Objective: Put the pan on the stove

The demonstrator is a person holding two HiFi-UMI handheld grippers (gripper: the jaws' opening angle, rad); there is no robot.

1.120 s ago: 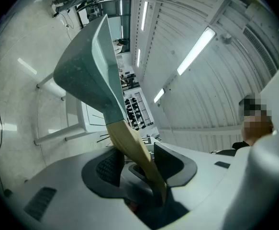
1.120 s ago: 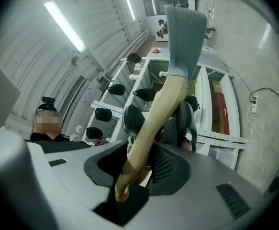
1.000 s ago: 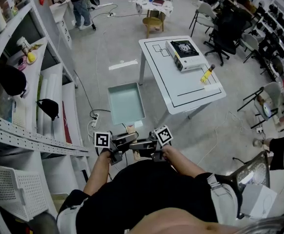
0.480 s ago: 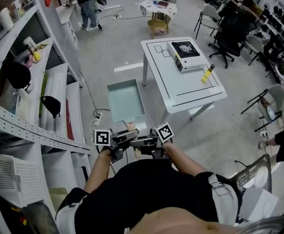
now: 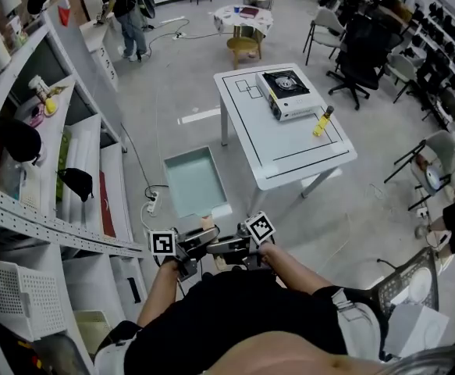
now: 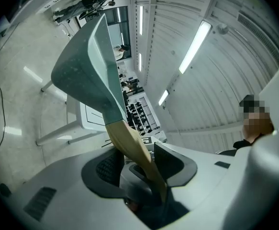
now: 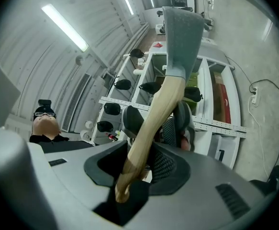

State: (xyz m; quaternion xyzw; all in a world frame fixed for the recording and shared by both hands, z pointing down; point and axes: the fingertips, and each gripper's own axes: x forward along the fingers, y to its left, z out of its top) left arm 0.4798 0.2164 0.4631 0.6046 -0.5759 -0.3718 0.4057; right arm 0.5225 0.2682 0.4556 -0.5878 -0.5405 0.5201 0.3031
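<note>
A square teal pan (image 5: 196, 180) with a wooden handle (image 5: 207, 223) hangs level in the air in front of me, over the floor. My left gripper (image 5: 188, 248) and right gripper (image 5: 229, 247) are both shut on that handle, side by side. In the left gripper view the pan (image 6: 89, 66) rises from the handle (image 6: 129, 145), which is clamped in the left gripper (image 6: 138, 159). In the right gripper view the handle (image 7: 154, 114) runs through the right gripper (image 7: 154, 128) up to the pan (image 7: 181, 37). The portable stove (image 5: 285, 92) stands on the white table (image 5: 278, 151), ahead and to the right.
A yellow object (image 5: 321, 121) lies on the table near the stove. White shelving (image 5: 63, 170) with bags and baskets runs along my left. Office chairs (image 5: 360, 49) stand at the right, a small round table (image 5: 243, 18) is farther back, and a person (image 5: 129, 10) stands at the far left.
The pan and both grippers sit a little lower in the head view, and the table has drifted slightly left. The grip on the handle is unchanged.
</note>
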